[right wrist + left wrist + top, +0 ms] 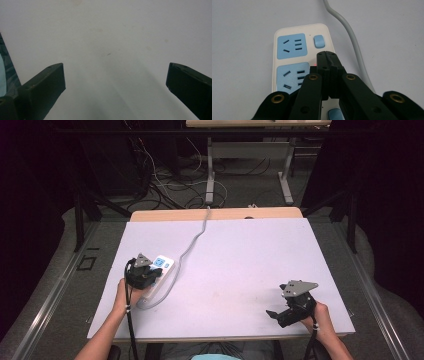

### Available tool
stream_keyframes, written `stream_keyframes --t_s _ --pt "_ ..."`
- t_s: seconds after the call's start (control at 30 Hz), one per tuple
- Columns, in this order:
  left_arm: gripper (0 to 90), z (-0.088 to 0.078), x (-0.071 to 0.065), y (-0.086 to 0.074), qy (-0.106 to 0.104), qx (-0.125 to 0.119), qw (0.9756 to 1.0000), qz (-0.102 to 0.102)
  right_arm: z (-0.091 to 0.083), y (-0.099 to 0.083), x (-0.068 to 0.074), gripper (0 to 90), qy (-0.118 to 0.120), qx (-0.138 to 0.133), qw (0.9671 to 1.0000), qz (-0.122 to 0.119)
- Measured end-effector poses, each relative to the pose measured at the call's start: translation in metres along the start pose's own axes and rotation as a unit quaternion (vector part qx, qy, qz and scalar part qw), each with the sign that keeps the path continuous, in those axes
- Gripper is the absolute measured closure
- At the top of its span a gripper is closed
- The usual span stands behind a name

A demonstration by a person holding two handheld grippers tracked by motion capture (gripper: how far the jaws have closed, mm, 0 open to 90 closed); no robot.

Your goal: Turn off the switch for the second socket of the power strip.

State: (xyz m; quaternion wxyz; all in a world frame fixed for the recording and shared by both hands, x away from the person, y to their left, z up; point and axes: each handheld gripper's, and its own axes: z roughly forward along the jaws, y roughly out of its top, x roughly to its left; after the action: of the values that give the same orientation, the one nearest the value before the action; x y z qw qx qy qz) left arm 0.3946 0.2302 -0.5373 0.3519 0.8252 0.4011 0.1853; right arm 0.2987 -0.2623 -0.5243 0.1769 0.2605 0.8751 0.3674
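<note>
A white power strip [161,270] with light-blue sockets lies at the left of the white table top, its grey cable [192,242] running to the far edge. My left gripper [146,279] hovers over the strip's near end. In the left gripper view the strip [287,30] has two blue sockets and a blue switch [319,41]; my left gripper [326,55] is shut with nothing in it, its tips just short of that switch, beside a small red light [314,64]. My right gripper [272,314] rests at the near right, open and empty, and in its own view [113,82] bare table lies between the jaws.
The white board [240,265] covers a wooden table [215,213]. A second blue switch [334,115] shows under the left jaws. Beyond the far edge are metal table legs [210,185] and tangled floor cables [165,185]. Dark curtains flank both sides.
</note>
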Motion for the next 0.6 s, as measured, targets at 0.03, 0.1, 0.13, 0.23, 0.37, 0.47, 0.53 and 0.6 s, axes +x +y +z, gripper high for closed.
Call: stream_keyframes --t_s 0.03,0.1,0.13,0.23,0.37,0.47,0.53,0.6 --pt "90.0 0.0 0.0 0.0 0.0 0.0 1.0 0.0 0.0 0.0 0.0 1.5 0.0 0.0 1.0 0.0" --pt "90.0 0.0 -0.0002 0.0001 0.0 0.0 1.0 0.0 0.0003 -0.0001 0.0005 1.6 -0.003 0.0 1.0 0.002" --pt "90.0 0.0 -0.0002 0.0002 0.0 0.001 1.0 0.0 0.0001 -0.0001 0.0004 1.6 -0.001 0.0 1.0 0.001" --pt "90.0 0.0002 -0.0003 0.0001 0.0 0.0 1.0 -0.002 0.0001 0.0 0.0001 1.6 -0.001 0.0 1.0 0.0" --pt "90.0 -0.0008 -0.0004 0.0008 0.0 0.008 1.0 -0.002 0.0 -0.0001 0.0004 1.6 0.001 0.001 1.0 0.003" --pt "90.0 -0.0004 -0.0013 0.0006 0.003 0.006 1.0 -0.003 0.0001 -0.0002 0.0009 1.6 -0.002 0.0 1.0 0.004" --pt "90.0 -0.0009 -0.0011 0.0009 0.003 0.01 0.9999 0.002 0.0001 -0.0002 0.0009 1.6 -0.002 0.001 1.0 0.004" --pt "90.0 -0.0006 -0.0013 0.0008 0.002 0.008 1.0 -0.001 0.0001 -0.0001 0.0009 1.6 -0.002 0.001 1.0 0.005"
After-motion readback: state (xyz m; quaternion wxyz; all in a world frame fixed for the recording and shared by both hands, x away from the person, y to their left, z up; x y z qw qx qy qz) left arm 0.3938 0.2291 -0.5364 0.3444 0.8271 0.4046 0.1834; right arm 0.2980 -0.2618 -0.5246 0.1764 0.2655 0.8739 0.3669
